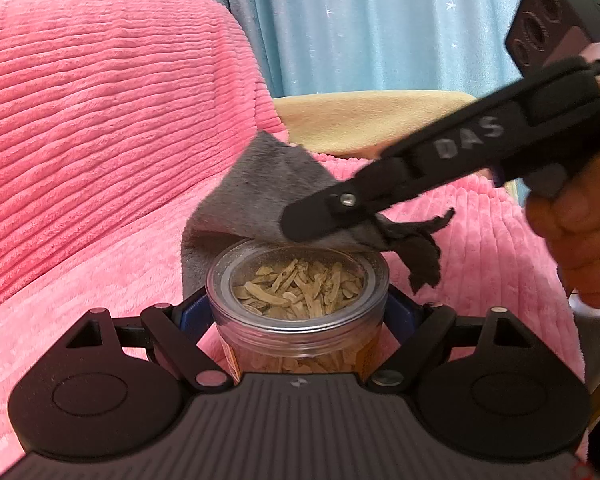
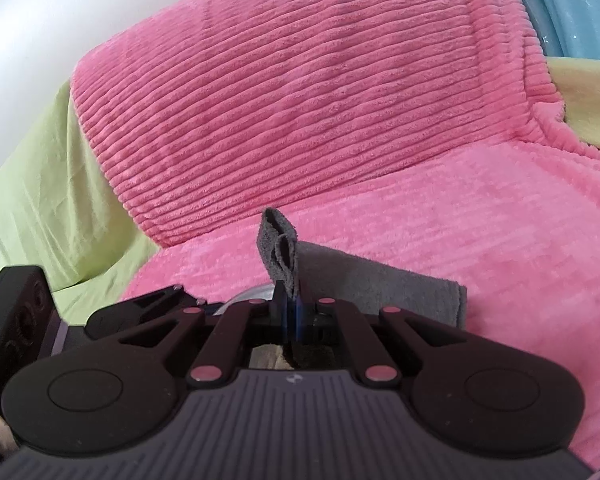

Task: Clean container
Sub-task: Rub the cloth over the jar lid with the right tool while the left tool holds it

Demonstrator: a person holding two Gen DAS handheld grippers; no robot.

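- Grey cloth (image 1: 260, 184) lies draped over the far rim of the jar (image 1: 298, 300), hanging down its far-left side; it sits just above the jar's clear lid (image 1: 300, 276), and seems to touch the rim, though the exact contact is hidden under the finger.
- The jar stands upright, long axis vertical, directly ahead of the left gripper (image 1: 298, 312) and between its fingers; dried sliced pieces show through the lid.
- The left gripper's jaws are clamped on the jar's sides, holding it above the pink blanket (image 1: 100, 120).
- The right gripper (image 2: 291, 312) comes in from the right, above the jar's mouth, and is the one placed to wipe; a hand (image 1: 576, 240) grips its handle.
- Its jaws are pressed together on a folded edge of the cloth, which sticks up beyond the fingertips in the right wrist view.
- Judgement: the wipe turns on the cloth being dragged across the lid towards the near rim while the left gripper keeps the jar steady.
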